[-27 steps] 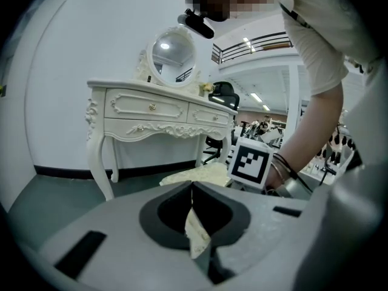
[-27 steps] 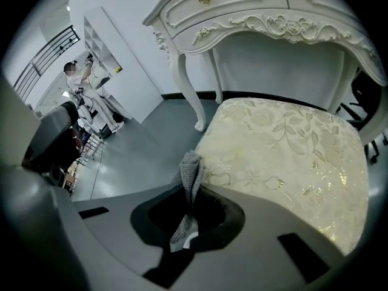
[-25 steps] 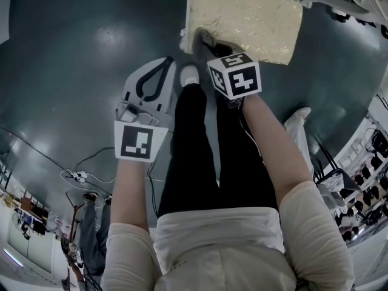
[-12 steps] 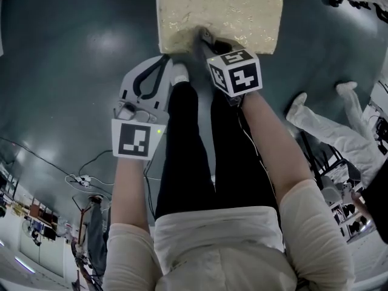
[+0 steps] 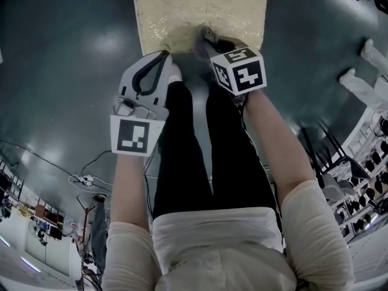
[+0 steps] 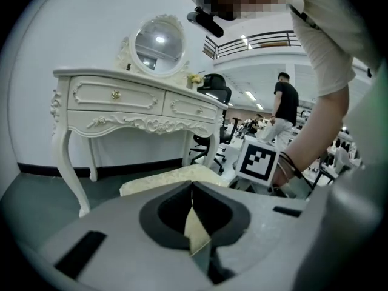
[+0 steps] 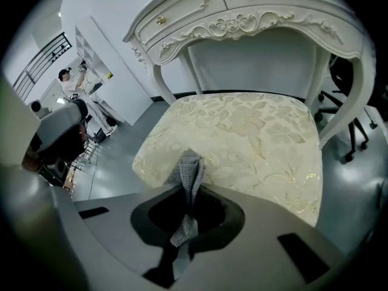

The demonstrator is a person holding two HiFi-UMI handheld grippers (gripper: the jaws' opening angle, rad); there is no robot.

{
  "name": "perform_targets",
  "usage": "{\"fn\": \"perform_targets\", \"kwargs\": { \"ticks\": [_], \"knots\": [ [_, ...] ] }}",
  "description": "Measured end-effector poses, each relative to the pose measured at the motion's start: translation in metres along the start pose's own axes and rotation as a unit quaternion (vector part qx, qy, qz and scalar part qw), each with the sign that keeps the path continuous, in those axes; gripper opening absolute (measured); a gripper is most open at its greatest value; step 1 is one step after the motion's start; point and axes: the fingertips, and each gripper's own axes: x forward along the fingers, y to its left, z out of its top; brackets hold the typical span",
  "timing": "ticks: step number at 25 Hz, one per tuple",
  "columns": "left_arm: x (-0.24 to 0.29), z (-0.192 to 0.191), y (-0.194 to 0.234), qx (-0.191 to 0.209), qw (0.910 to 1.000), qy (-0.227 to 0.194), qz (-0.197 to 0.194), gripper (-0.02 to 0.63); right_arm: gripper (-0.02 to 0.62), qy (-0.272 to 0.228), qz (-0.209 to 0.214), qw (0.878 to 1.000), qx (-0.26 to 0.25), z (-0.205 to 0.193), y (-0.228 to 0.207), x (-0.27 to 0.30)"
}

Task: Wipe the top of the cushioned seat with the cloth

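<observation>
Cloth (image 7: 189, 165) pinched in right claw (image 7: 190, 187) at cushioned seat (image 7: 248, 132) near edge; left claw (image 6: 191, 184) clenched, empty.

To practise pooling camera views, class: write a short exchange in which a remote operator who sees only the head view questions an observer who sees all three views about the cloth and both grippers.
Operator: Is the right gripper actually holding the cloth?
Observer: Yes. Its own view shows the right gripper shut on the grey cloth, whose tip points out over the near edge of the cushioned seat.
Operator: And is the left gripper carrying anything?
Observer: No. The left gripper is shut with nothing between its jaws.
</observation>
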Motion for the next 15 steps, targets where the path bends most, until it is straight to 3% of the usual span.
{"fn": "perform_targets", "kwargs": {
  "ticks": [11, 15],
  "knots": [
    [0.04, 0.008, -0.042, 0.003, 0.9997, 0.013, -0.02, 0.002, 0.026, -0.001, -0.011, 1.0, 0.014, -0.019, -0.055, -0.031],
    [0.055, 0.006, -0.057, 0.022, 0.9991, 0.02, -0.031, 0.002, 0.026, -0.007, -0.015, 1.0, 0.017, -0.024, -0.072, -0.039]
  ]
}}
